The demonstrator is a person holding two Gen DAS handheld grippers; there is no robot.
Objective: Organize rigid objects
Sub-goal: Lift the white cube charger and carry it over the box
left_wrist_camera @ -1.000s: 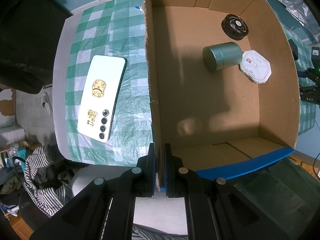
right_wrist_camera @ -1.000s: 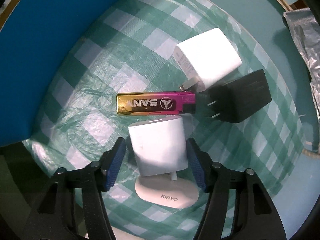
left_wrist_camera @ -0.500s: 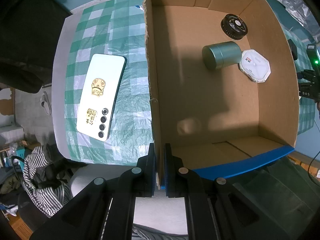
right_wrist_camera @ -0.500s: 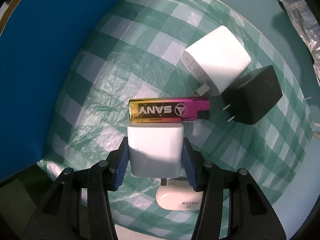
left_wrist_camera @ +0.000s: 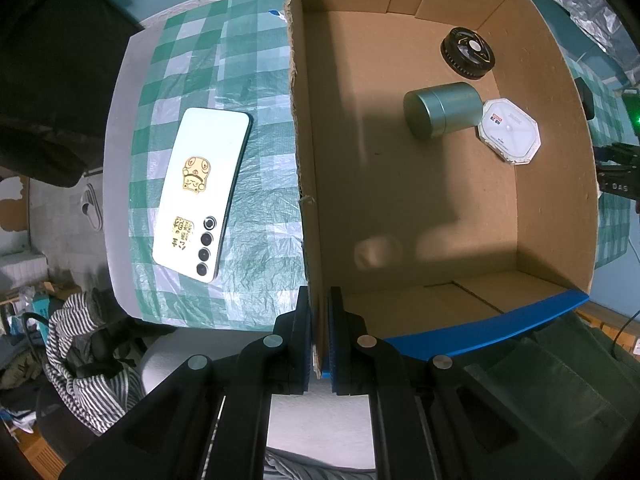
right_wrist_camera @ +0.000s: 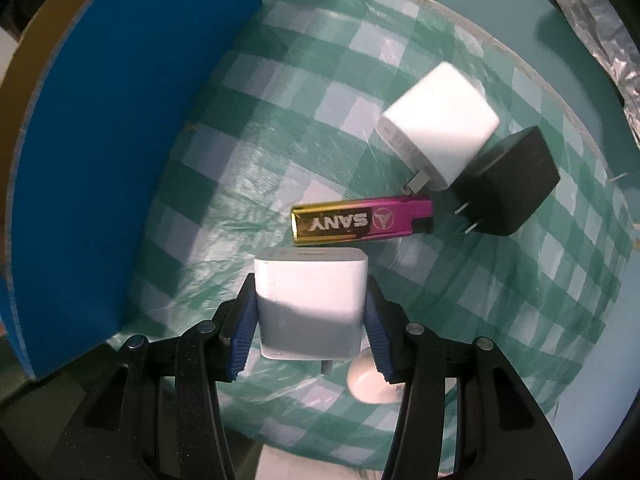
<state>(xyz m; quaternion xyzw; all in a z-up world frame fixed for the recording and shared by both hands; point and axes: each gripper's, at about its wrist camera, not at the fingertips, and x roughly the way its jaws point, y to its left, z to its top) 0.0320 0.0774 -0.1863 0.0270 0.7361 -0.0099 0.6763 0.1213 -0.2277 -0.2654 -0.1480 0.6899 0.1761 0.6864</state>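
My left gripper (left_wrist_camera: 319, 336) is shut on the near left wall of an open cardboard box (left_wrist_camera: 304, 184). Inside lie a green metal tin (left_wrist_camera: 444, 109), a black round disc (left_wrist_camera: 469, 57) and a white octagonal case (left_wrist_camera: 508, 131). My right gripper (right_wrist_camera: 310, 332) is shut on a white charger (right_wrist_camera: 310, 304) and holds it lifted above the green checked cloth (right_wrist_camera: 280, 132). On the cloth lie a gold-and-pink SANY lighter (right_wrist_camera: 362, 221), a second white charger (right_wrist_camera: 438, 150) and a black charger (right_wrist_camera: 506, 188).
A white phone (left_wrist_camera: 202, 190) lies face down on the cloth left of the box. The box's blue outer wall (right_wrist_camera: 120, 140) stands left of my right gripper. A white oval KINYO item (right_wrist_camera: 370, 384) lies under the lifted charger. Crinkled foil (right_wrist_camera: 596, 24) lies far right.
My right gripper closed on the white charger and lifted it off the cloth, drawing back from the lighter and other chargers. The left gripper has stayed on the box wall.
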